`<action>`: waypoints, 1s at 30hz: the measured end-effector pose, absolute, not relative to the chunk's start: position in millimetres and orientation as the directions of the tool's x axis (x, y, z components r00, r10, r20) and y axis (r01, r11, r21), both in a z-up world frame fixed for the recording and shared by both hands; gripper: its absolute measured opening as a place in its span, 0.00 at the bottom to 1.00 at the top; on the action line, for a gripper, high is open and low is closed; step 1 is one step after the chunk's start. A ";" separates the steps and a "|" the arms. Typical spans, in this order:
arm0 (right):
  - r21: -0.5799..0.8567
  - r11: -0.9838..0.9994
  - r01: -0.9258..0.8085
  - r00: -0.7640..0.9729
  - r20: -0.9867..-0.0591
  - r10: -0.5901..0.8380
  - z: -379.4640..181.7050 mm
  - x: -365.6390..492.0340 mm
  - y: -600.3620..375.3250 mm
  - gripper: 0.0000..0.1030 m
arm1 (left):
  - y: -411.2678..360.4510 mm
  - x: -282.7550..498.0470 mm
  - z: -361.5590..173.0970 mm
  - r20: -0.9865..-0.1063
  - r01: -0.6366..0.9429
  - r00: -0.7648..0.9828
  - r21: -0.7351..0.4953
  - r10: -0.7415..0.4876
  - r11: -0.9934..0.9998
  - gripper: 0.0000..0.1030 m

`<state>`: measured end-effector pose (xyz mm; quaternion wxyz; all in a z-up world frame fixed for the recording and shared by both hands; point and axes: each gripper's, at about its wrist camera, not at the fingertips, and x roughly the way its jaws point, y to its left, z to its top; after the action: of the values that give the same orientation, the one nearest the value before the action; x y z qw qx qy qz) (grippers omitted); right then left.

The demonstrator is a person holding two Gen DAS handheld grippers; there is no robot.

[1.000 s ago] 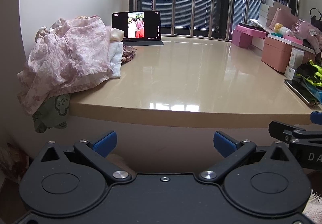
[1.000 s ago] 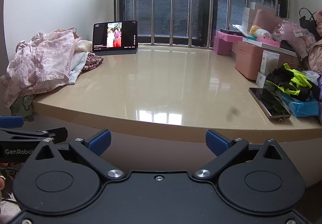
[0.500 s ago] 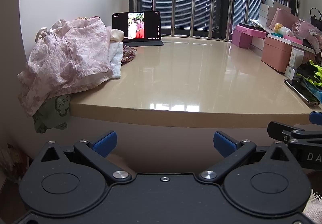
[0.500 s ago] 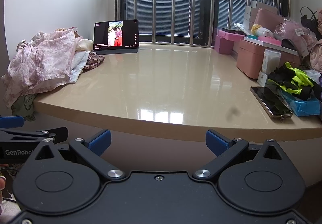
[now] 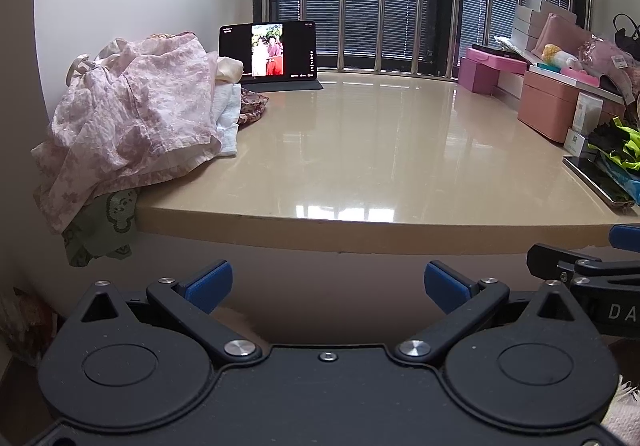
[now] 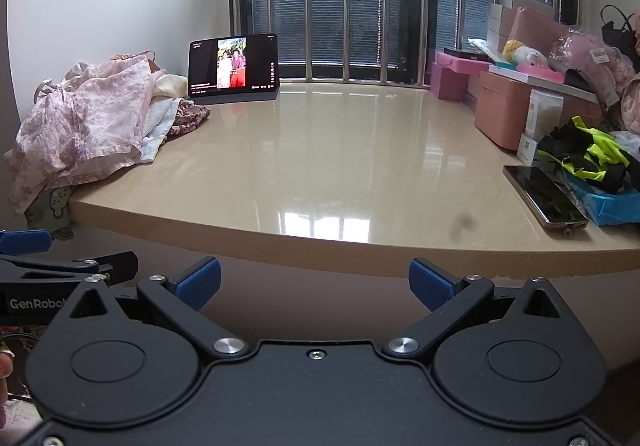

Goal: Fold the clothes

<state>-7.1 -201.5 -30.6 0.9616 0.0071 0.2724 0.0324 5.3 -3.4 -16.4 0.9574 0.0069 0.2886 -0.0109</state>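
Two hand-held grippers are recorded side by side below the front edge of a glossy beige desk [image 5: 360, 149], both short of it and touching nothing. The left gripper [image 5: 327, 282] is seen with its blue-padded jaws spread wide and empty; the right gripper [image 6: 315, 278] is likewise spread wide and empty. The clothes to be folded are logged as an unfolded heap at the desk's left end against the white wall: a pink floral garment [image 5: 132, 121] on top, draped over the desk edge, with a white garment [image 5: 226, 117] and a dark patterned cloth [image 5: 252, 105] beside it, and a green cloth with a cartoon print [image 5: 104, 226] hanging below the edge. A tablet [image 5: 267, 51] stands propped behind the heap, its screen lit. At the right end are noted pink boxes [image 6: 504, 109], a black and neon-yellow item [image 6: 588, 153] lying on a blue bag [image 6: 612, 205], and a phone [image 6: 546, 195] flat near the front edge. A barred window with blinds [image 6: 360, 5] fills the far side. In the left wrist view alone, a pale fringed textile [image 5: 624, 406] is shown at the lower right corner, and the right gripper's side enters at the right margin. In the right wrist view alone, a small dark smudge [image 6: 462, 224] on the desk surface, the whole phone, and part of a fingertip [image 6: 4, 366] at the left margin are shown, with the left gripper's side lettered "GenRobo".
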 end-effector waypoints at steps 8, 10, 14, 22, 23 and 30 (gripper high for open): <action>0.057 0.997 -0.057 0.835 -0.544 0.079 -34.4 -0.6 -204.1 0.99 | -3.6 8.0 -18.2 -0.556 0.034 0.831 0.014 -0.020 0.999 1.00; 0.058 0.997 -0.060 0.833 -0.547 0.082 -35.0 0.3 -203.7 0.99 | -3.4 8.7 -18.6 -0.556 0.035 0.831 0.017 -0.020 0.999 1.00; 0.059 0.996 -0.069 0.830 -0.551 0.090 -36.7 2.6 -202.4 0.99 | -2.9 11.0 -19.6 -0.556 0.038 0.831 0.020 -0.020 0.999 1.00; 0.064 0.995 -0.075 0.822 -0.560 0.098 -41.7 9.8 -202.4 0.99 | 4.1 15.3 -23.6 -0.564 0.004 0.826 0.016 0.005 1.000 1.00; 0.064 0.995 -0.074 0.823 -0.560 0.097 -42.6 11.4 -202.5 0.99 | 5.0 16.1 -24.0 -0.563 -0.001 0.827 0.021 0.013 1.000 1.00; 0.065 0.993 -0.100 0.808 -0.577 0.120 -51.1 22.6 -199.3 0.99 | 9.9 27.4 -28.6 -0.563 -0.034 0.825 0.049 0.056 0.998 1.00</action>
<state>22.6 -199.3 -51.1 0.9506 0.0159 0.3046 0.0578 27.4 9.9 -28.6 0.9550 0.0185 0.2950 0.0237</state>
